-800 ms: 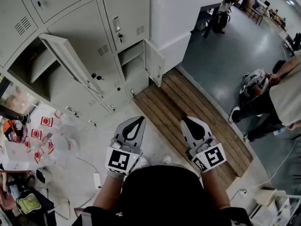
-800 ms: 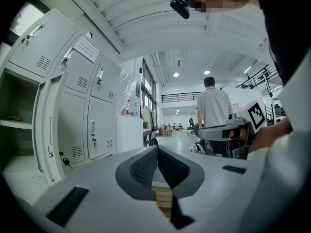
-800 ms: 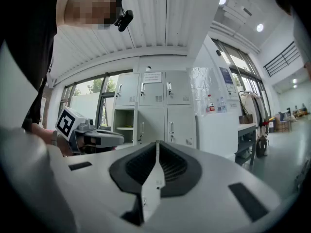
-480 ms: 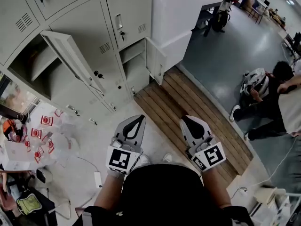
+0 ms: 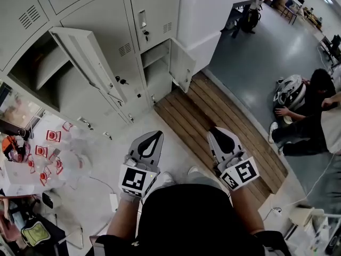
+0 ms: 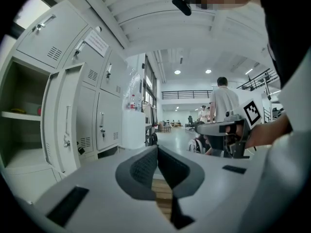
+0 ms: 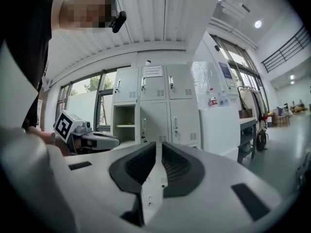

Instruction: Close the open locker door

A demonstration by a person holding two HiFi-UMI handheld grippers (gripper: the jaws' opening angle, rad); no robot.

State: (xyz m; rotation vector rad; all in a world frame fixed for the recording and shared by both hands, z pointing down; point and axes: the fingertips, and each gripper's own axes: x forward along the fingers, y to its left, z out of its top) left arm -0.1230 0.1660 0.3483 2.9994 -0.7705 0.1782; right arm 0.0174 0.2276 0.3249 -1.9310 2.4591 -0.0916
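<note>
In the head view a bank of grey lockers fills the upper left. One tall door stands swung out from its open compartment. Lower right of it a small door also hangs open beside its compartment. My left gripper and right gripper are held side by side in front of the body, well short of the lockers, both shut and empty. The left gripper view has shut jaws and the tall open door at its left. The right gripper view shows shut jaws pointing at the lockers.
A wooden slatted platform lies on the floor ahead of the right gripper. A white cabinet stands right of the lockers. A person crouches at the far right. Red-and-white clutter and a power strip lie at the left.
The lockers and platform have slid slightly right and down in the head view. Both grippers keep their pose, shut. The person at the right has sunk lower.
</note>
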